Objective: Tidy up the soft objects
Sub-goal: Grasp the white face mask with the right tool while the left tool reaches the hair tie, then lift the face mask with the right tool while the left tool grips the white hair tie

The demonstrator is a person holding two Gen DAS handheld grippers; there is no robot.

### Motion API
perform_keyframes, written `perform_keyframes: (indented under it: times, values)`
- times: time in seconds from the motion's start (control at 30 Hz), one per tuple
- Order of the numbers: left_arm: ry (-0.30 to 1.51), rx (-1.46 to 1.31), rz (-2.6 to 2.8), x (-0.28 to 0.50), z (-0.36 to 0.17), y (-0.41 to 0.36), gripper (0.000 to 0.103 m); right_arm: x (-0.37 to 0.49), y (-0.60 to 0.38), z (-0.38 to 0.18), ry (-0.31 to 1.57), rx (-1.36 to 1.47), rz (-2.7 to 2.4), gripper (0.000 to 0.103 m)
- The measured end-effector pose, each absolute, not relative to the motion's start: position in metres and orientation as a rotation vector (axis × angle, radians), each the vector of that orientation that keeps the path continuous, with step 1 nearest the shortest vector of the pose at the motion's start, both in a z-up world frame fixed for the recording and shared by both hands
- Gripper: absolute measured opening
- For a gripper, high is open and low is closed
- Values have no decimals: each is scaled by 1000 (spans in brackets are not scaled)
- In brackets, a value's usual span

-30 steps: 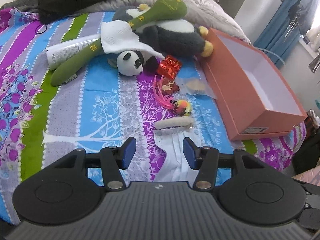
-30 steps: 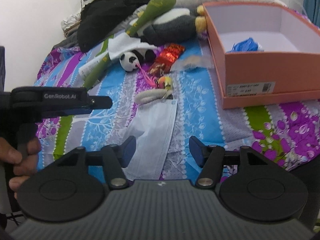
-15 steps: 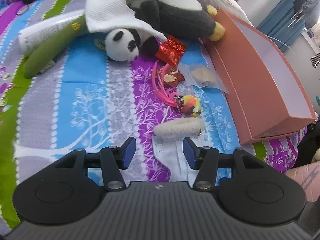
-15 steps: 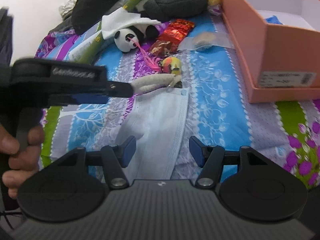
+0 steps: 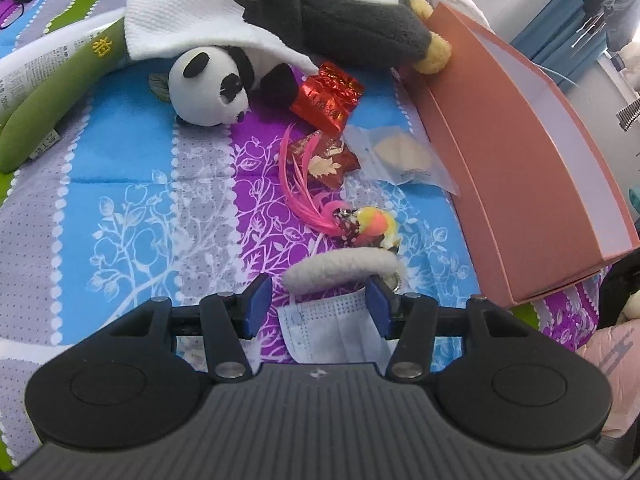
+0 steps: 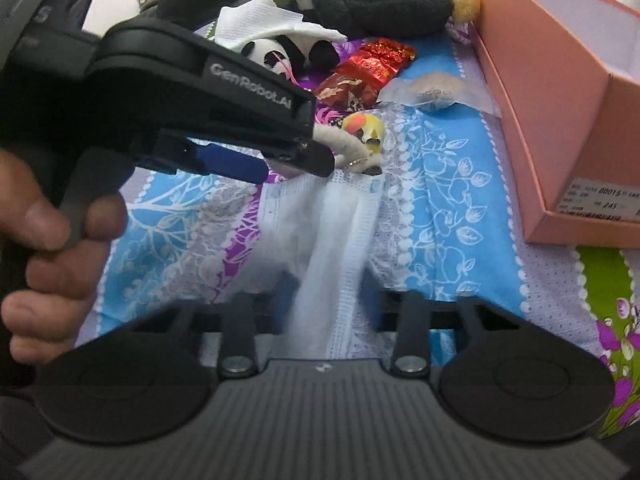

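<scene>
Striped, flowered bedding [image 5: 132, 184] carries the clutter, with one pink box [image 6: 560, 92] open at three o'clock.

The step in hand looks like picking up the face mask [image 6: 332, 248], which lies at the near edge at six o'clock. The right gripper [image 6: 330, 300] is closing, the mask bunched between its blurred jaws. The left gripper [image 5: 316, 306] stands spread, its tips on either side of the mask's top edge beside the fuzzy white loop [image 5: 344, 270].

Next, I judge, lift the mask clear and carry it to the box.

Counted: one mask, one small panda [image 5: 212, 84], one large dark plush [image 5: 340, 28], one white cloth [image 5: 180, 16], two red foil packets [image 5: 328, 94].
</scene>
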State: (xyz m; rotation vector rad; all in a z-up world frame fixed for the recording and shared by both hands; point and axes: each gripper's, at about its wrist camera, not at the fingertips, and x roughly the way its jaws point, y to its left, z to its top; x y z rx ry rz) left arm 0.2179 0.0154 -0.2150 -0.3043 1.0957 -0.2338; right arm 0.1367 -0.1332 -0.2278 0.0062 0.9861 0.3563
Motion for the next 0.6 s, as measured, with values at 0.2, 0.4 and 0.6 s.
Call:
perform_keyframes:
  times: [0.2,0.4,0.6]
  values:
    - [1079,-319,-186,224,-224,16,40,135,-143,-221,981,33,329,11]
    - [1058,-333,-172,226,-224,17,12,132,-161,-212,967,59,282,10]
    - [1006,-323,-170,211,-202,17,11,126,-168,-200,938,67,260,10]
